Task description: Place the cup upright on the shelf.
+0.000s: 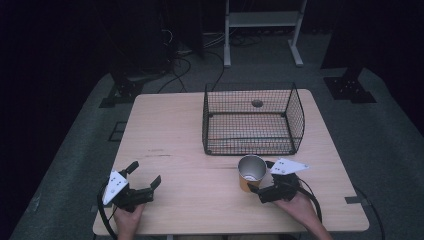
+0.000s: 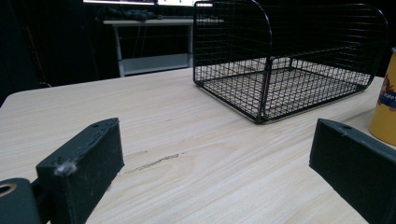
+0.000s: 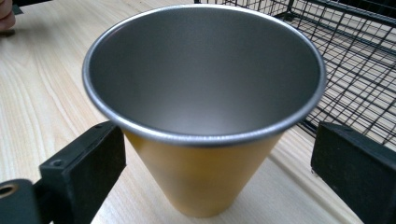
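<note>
I have my right gripper (image 1: 260, 186) spread wide around the tapered orange metal cup with the silver inside (image 1: 251, 172), its jaws standing apart from the walls on both sides. The cup stands upright on the pale wooden table (image 1: 175, 135), just in front of the black wire-mesh basket (image 1: 252, 120). My left gripper (image 1: 145, 175) rests gaping near the table's front left, gripping nothing.

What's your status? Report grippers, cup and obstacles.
Right gripper open, jaws either side of the cup, not clamped. Left gripper open, holding nothing. Cup upright on the table, just in front of the wire basket. Nothing in the way.
</note>
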Tool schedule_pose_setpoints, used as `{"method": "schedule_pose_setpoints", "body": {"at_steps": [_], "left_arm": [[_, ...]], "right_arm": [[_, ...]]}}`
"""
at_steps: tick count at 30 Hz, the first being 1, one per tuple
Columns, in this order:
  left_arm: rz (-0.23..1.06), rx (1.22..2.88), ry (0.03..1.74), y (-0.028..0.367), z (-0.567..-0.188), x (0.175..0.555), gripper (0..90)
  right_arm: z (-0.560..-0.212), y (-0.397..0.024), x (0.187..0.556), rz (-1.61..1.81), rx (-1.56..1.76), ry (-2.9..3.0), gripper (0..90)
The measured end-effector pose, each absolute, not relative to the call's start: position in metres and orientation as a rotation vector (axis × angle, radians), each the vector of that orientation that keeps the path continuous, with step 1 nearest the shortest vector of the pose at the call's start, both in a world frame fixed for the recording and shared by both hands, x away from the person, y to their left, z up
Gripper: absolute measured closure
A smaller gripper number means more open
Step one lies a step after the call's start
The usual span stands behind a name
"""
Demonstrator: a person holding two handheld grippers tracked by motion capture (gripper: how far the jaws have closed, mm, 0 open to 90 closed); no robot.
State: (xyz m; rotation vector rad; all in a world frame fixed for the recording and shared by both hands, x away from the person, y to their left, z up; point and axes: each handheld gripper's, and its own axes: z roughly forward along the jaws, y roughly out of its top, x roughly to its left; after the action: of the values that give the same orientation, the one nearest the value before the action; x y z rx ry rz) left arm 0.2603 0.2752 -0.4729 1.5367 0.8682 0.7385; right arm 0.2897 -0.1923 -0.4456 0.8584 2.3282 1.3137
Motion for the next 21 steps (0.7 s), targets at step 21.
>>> {"method": "schedule_pose_setpoints", "body": {"at_steps": [21], "left_arm": [[0.737,1.533,0.866,0.276,-0.473,0.260,2.2]], "right_arm": [[-0.448,-0.174,0.302,1.359,0.832,2.335,13.7]]}}
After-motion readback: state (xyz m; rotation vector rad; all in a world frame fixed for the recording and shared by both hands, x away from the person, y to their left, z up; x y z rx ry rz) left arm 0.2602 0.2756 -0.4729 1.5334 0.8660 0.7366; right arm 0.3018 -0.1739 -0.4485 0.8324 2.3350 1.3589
